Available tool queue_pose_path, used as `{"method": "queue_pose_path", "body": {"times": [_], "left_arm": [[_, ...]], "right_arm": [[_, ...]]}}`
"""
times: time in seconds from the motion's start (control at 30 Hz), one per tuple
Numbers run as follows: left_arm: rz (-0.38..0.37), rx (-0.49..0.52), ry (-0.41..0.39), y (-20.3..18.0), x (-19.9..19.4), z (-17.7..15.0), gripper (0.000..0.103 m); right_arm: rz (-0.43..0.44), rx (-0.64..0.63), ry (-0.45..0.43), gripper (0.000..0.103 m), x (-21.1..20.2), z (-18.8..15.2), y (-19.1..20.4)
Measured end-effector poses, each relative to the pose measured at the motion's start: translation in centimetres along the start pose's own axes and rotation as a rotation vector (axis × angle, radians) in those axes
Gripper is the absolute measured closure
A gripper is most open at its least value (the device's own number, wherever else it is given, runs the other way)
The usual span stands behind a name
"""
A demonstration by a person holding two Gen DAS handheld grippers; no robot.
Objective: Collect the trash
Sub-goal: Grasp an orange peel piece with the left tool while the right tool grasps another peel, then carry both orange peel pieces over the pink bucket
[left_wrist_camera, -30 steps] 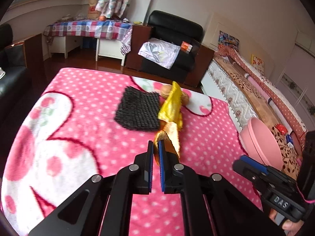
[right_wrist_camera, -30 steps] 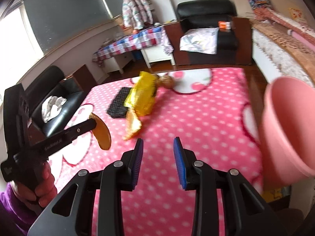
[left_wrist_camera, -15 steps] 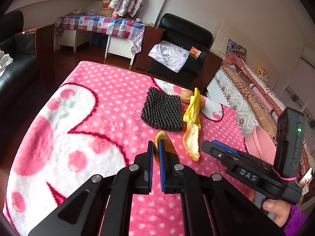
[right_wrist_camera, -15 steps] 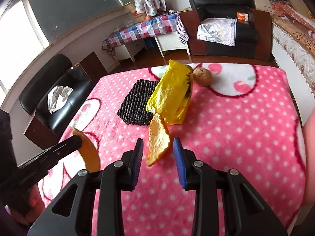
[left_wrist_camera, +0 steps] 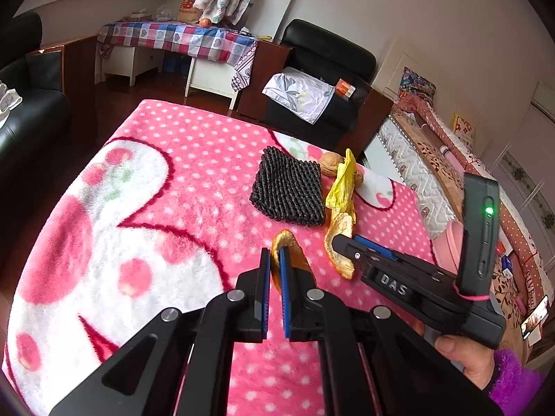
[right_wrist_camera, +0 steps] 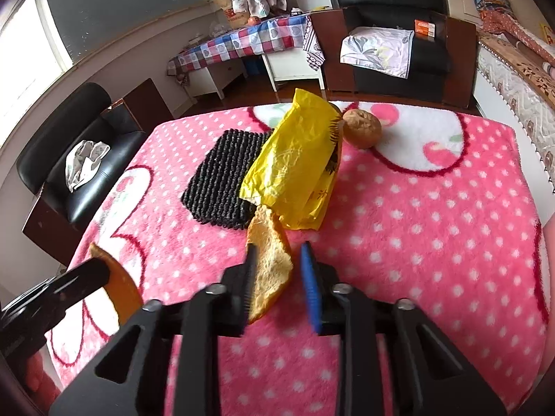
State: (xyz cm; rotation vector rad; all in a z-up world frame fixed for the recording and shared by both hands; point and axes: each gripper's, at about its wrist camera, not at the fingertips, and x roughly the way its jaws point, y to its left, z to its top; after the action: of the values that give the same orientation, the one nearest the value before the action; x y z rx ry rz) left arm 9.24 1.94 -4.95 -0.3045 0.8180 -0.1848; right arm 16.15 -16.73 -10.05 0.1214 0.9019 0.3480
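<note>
your left gripper [left_wrist_camera: 274,274] is clamped on a curled orange peel [left_wrist_camera: 289,253], held above the pink dotted blanket [left_wrist_camera: 173,180]. your right gripper [right_wrist_camera: 279,277] has just been closing its jaws around a second peel [right_wrist_camera: 269,260] lying on the blanket; a gap still shows at the blue pad. that peel touches the yellow bag [right_wrist_camera: 298,163], beside the black mesh pad [right_wrist_camera: 222,180].

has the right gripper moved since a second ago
Yes. The right gripper has closed in on the black mesh pad, now straddling the peel lying beside it. Its jaws have just been closing, not yet gripping.
</note>
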Motion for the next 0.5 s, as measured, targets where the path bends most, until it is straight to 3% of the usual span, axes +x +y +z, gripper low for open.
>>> {"method": "queue_pose_path", "body": {"times": [0.17, 0.5], "left_arm": [[0.001, 0.003, -0.001, -0.2, -0.1, 0.0, 0.098], [0.017, 0.023, 0.002, -1.4, 0.1, 0.4, 0.098]], "right_arm": [[0.011, 0.001, 0.004, 0.096, -0.1, -0.1, -0.1], [0.056, 0.006, -0.020, 0.097, -4.0, -1.9, -0.8]]}}
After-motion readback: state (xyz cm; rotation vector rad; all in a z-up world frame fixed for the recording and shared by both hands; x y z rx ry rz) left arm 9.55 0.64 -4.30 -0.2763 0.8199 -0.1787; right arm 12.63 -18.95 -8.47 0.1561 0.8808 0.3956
